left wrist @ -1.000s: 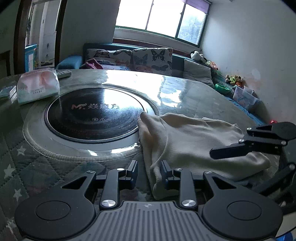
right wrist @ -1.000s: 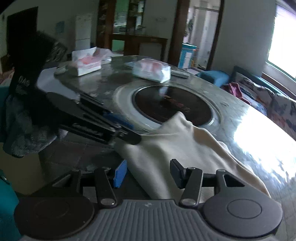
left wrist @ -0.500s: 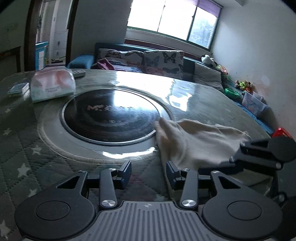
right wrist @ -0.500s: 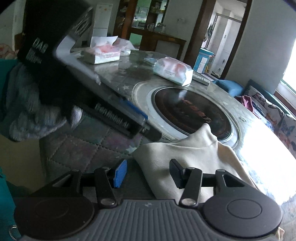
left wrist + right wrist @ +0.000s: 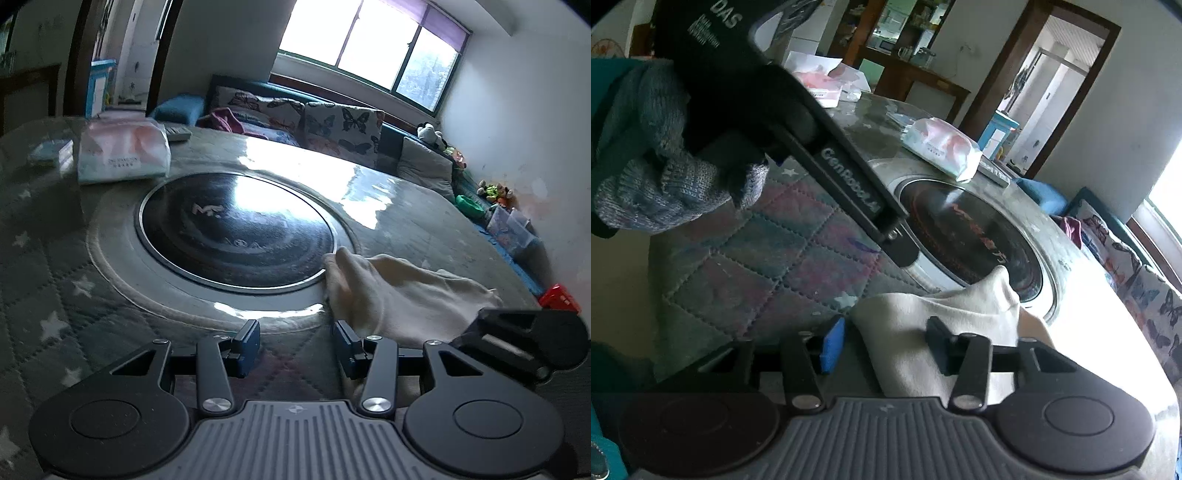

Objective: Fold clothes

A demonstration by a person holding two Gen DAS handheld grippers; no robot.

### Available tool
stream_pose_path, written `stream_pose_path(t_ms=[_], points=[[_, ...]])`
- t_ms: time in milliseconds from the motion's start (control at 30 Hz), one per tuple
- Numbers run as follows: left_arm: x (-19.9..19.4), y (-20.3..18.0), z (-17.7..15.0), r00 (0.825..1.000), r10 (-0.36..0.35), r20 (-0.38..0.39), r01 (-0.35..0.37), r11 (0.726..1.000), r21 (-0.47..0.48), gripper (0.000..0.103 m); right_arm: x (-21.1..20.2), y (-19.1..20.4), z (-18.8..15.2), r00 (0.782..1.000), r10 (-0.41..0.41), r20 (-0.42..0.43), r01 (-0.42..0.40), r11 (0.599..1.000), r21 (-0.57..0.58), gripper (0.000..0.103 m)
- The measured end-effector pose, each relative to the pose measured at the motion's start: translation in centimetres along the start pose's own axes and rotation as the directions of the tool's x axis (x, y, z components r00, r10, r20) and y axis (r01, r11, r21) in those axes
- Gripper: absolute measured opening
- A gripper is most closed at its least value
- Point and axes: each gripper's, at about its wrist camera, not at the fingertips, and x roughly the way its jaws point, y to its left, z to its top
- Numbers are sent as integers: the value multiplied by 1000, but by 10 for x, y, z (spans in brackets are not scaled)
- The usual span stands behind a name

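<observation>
Both grippers, left (image 5: 295, 345) and right (image 5: 884, 341), gape empty, so we risk snagging only the top layer of the cloth (image 5: 934, 325) bunched between right's jaws, beside left's.

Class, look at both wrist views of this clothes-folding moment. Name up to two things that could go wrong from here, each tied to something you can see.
1. The cream garment lies bunched by the table's near edge, one tip on the black round plate; a tug might drag it off.
2. Both grippers are open and close together: the left gripper is beside the cloth, the right gripper over it. They may collide or pinch several layers.
</observation>
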Motion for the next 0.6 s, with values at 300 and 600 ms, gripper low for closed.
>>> stream_pose_path(t_ms=[300,600], points=[[9,-1,12,995,-92,-30,85,979,-185,55,-1,-23,2,998,56,25,-59,988,142,12],[34,5,17,981,-175,-87,128,911,-393,60,-16,-69,-3,986,131,108,-160,924,348,8]])
